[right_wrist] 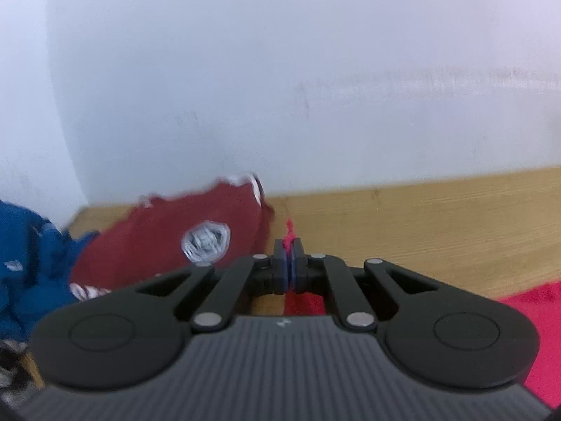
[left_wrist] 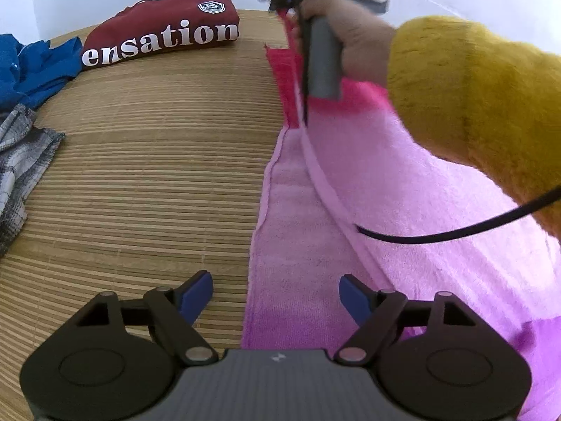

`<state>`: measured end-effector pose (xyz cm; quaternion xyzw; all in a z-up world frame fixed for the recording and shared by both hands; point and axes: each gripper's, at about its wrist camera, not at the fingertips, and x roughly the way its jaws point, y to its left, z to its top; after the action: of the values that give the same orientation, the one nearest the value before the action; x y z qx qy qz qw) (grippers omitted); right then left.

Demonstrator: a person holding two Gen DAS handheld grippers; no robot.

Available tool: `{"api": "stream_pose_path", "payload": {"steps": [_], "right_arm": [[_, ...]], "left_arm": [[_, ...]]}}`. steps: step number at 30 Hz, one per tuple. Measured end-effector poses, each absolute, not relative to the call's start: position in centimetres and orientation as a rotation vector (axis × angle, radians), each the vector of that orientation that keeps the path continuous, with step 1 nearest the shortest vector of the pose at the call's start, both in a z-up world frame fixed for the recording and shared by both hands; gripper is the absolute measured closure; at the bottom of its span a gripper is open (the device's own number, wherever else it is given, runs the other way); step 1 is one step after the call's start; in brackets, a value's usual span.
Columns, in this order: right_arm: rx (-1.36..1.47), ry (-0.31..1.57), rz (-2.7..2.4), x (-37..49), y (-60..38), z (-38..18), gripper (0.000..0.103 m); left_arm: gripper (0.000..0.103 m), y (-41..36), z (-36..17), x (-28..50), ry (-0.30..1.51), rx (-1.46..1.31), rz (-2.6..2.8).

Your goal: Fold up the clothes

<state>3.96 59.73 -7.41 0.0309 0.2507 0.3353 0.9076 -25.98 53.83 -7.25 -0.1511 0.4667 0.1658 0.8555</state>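
While a maroon shirt lies folded at the far left, the pink towel on the right is half-folded. The right gripper pinches its far red edge; the left gripper gapes empty over the near edge, with blue and plaid clothes still waiting.

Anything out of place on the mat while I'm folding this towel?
Only the far left edge: a blue garment and a grey plaid one lie crumpled, unfolded, beside the neatly folded maroon shirt. The pink towel itself looks fine, mid-fold.
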Motion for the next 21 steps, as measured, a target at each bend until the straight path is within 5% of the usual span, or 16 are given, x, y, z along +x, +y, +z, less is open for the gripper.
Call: {"api": "stream_pose_path", "payload": {"steps": [4,8,10,15,21], "right_arm": [[0.142,0.755,0.673,6.7,60.6,-11.1,0.098],[0.112,0.800,0.700,6.7,60.7,-10.1,0.078],[0.128,0.771,0.749,5.9,59.3,-8.0,0.078],[0.092,0.653,0.831,2.3,50.7,-3.1,0.046],[-0.196,0.667,0.869,-5.4,38.1,-2.0,0.045]], "left_arm": [[0.021,53.8,-7.4,-26.2,0.983,-0.312,0.341],[0.021,53.8,-7.5,-26.7,0.986,-0.314,0.335],[0.021,54.1,-7.4,-26.9,0.987,-0.335,0.333],[0.022,55.3,-7.2,-27.7,0.991,-0.399,0.320],[0.022,55.2,-6.0,-29.1,0.994,-0.398,0.345]]}}
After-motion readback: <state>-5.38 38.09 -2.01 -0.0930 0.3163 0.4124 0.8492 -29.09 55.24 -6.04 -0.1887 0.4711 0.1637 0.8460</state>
